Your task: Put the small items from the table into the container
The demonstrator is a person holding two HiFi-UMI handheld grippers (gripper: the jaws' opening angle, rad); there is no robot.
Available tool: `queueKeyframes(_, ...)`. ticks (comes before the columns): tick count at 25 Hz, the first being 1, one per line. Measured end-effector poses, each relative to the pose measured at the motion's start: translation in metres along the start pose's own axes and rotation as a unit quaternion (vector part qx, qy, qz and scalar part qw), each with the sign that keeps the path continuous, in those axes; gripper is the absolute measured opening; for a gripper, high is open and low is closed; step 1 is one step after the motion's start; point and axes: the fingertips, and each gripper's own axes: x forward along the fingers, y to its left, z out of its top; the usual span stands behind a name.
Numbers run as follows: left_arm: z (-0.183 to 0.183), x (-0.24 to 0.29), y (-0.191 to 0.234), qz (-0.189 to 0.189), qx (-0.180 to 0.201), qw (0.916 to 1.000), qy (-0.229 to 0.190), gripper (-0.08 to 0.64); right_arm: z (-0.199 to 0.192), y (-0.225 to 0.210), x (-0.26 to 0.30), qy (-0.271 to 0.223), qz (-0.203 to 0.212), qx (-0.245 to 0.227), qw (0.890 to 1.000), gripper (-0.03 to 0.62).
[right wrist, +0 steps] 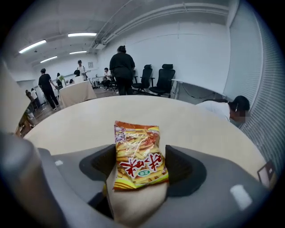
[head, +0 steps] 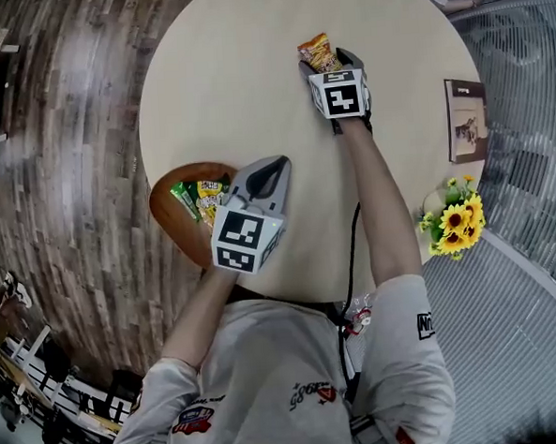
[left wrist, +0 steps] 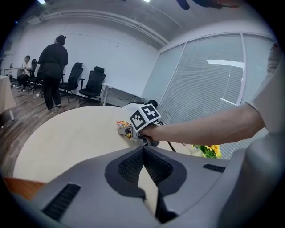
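Your right gripper (right wrist: 139, 156): jaws wide, straddling snack packet (head: 318, 51) at far side of table (head: 232, 78), pads not squeezing, lined up for pickup. Your left gripper (left wrist: 143, 153): jaws together, empty, beside container (head: 160, 219) at near left edge, likely leaving drop path free.

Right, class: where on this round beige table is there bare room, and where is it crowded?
Widest free patch: the round beige table's middle and left, between the brown wooden bowl and the orange snack packet. Also free: between the right gripper and the dark framed picture. Crowded: the near-left edge, at the left gripper and bowl, and by the yellow sunflowers.
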Motion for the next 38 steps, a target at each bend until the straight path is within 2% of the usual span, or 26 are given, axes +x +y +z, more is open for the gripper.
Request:
queueKeyframes(1, -0.001, -0.001, 0.0, 0.001, 0.002, 1.0, 0.002, 0.005, -0.002, 0.002, 0.0, 0.002, 0.002, 0.01, 1.0, 0.326)
queueKeyframes(3, -0.006, -0.004, 0.0, 0.001, 0.008, 0.9999, 0.011, 0.005, -0.005, 0.006, -0.003, 0.006, 0.004, 0.023, 1.0, 0.263)
queueKeyframes(5, -0.007, -0.006, -0.001, 0.0, 0.011, 0.9999, 0.013, 0.005, -0.008, 0.013, -0.007, 0.01, 0.002, 0.016, 1.0, 0.223)
queueKeyframes(11, 0.0, -0.017, -0.013, 0.003, 0.018, 0.9997, -0.018, 0.005, -0.04, 0.043, -0.039, 0.023, 0.015, 0.003, 1.0, 0.21)
queueKeyframes(16, -0.006, -0.036, -0.024, 0.013, 0.034, 0.9992, -0.015, 0.005, -0.099, 0.085, -0.09, 0.021, 0.026, 0.005, 0.999, 0.207)
queueKeyframes(19, -0.014, -0.057, -0.026, 0.032, 0.033, 0.9989, -0.013, 0.005, -0.14, 0.117, -0.127, 0.025, 0.035, -0.015, 0.999, 0.207)
queueKeyframes(23, -0.024, -0.096, -0.028, 0.064, 0.032, 0.9968, -0.035, 0.005, -0.193, 0.166, -0.174, 0.038, 0.059, -0.029, 0.997, 0.207)
queueKeyframes(26, -0.037, -0.12, -0.028, 0.087, 0.042, 0.9944, -0.042, 0.005, -0.216, 0.176, -0.191, 0.049, 0.062, -0.033, 0.996, 0.207)
queueKeyframes(28, -0.043, -0.135, -0.024, 0.098, 0.04, 0.9933, -0.047, 0.005, -0.206, 0.171, -0.204, 0.041, 0.056, -0.02, 0.997, 0.193)
queueKeyframes(29, -0.047, -0.143, -0.02, 0.106, 0.037, 0.9927, -0.045, 0.005, -0.19, 0.173, -0.215, 0.018, 0.056, -0.009, 0.998, 0.193)
queueKeyframes(32, -0.06, -0.179, 0.0, 0.132, 0.018, 0.9902, -0.042, 0.005, -0.136, 0.217, -0.247, -0.055, 0.094, 0.001, 0.994, 0.193)
queueKeyframes(34, -0.066, -0.203, 0.018, 0.152, 0.003, 0.9873, -0.047, 0.005, -0.113, 0.269, -0.252, -0.059, 0.141, -0.025, 0.988, 0.193)
queueKeyframes(36, -0.06, -0.215, 0.034, 0.157, -0.006, 0.9856, -0.061, 0.005, -0.096, 0.303, -0.241, -0.051, 0.16, -0.054, 0.984, 0.193)
queueKeyframes(38, -0.057, -0.227, 0.044, 0.162, -0.011, 0.9845, -0.067, 0.005, -0.092, 0.329, -0.226, -0.029, 0.171, -0.063, 0.983, 0.194)
